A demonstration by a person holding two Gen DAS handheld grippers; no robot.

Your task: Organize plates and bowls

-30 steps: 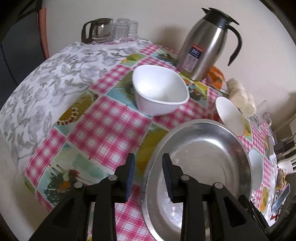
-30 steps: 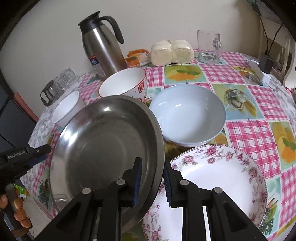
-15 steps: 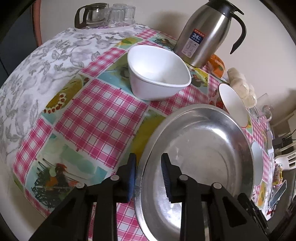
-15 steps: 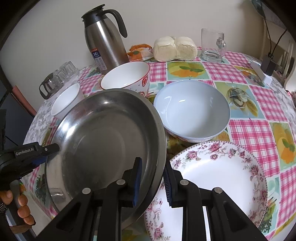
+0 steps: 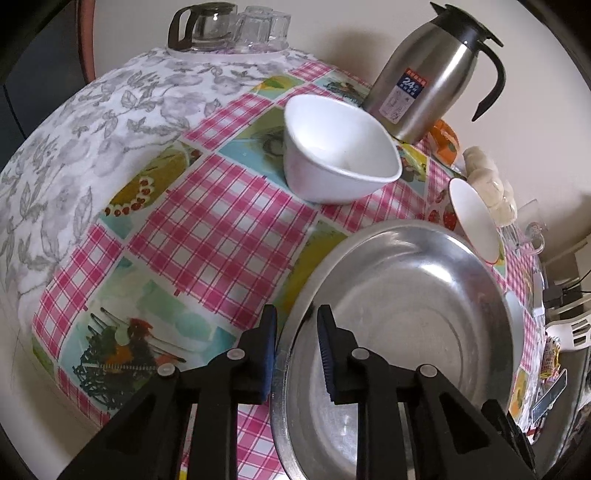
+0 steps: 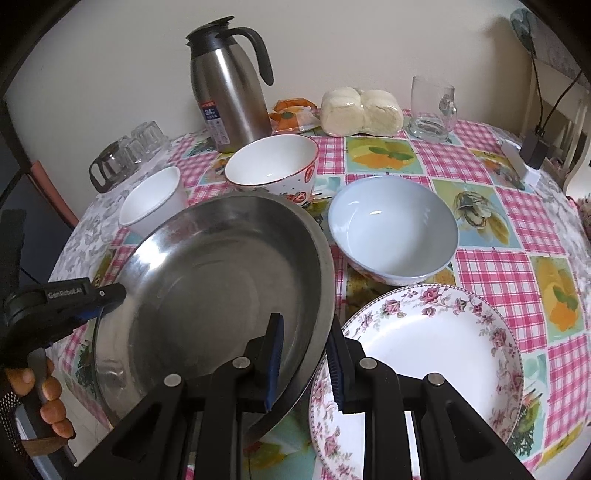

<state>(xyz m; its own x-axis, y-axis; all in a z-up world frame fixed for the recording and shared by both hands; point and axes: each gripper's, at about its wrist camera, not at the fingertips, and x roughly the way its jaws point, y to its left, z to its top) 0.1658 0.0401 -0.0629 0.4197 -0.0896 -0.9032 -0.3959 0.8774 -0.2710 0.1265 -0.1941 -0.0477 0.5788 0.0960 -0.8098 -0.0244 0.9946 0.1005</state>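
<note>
A large steel basin [image 6: 221, 280] is held tilted above the table by both grippers. My left gripper [image 5: 295, 350] is shut on the basin's [image 5: 406, 325] near-left rim, and it shows at the left in the right wrist view [image 6: 107, 295]. My right gripper [image 6: 304, 365] is shut on the basin's right rim. A floral plate [image 6: 424, 369] lies right of the basin, partly under its rim. A light blue bowl [image 6: 393, 229], a red-patterned bowl [image 6: 273, 166] and a small white bowl [image 5: 336, 155] stand behind.
A steel thermos jug [image 6: 229, 85] stands at the back, with a glass carafe and glasses [image 5: 229, 26] at the back left. Wrapped buns [image 6: 362, 112] and a glass mug [image 6: 432, 109] stand at the back right. The table edge [image 5: 44, 332] drops off at left.
Both grippers keep hold of the basin. The basin has tilted and shifted a little toward the floral plate; the views have drawn slightly back.
</note>
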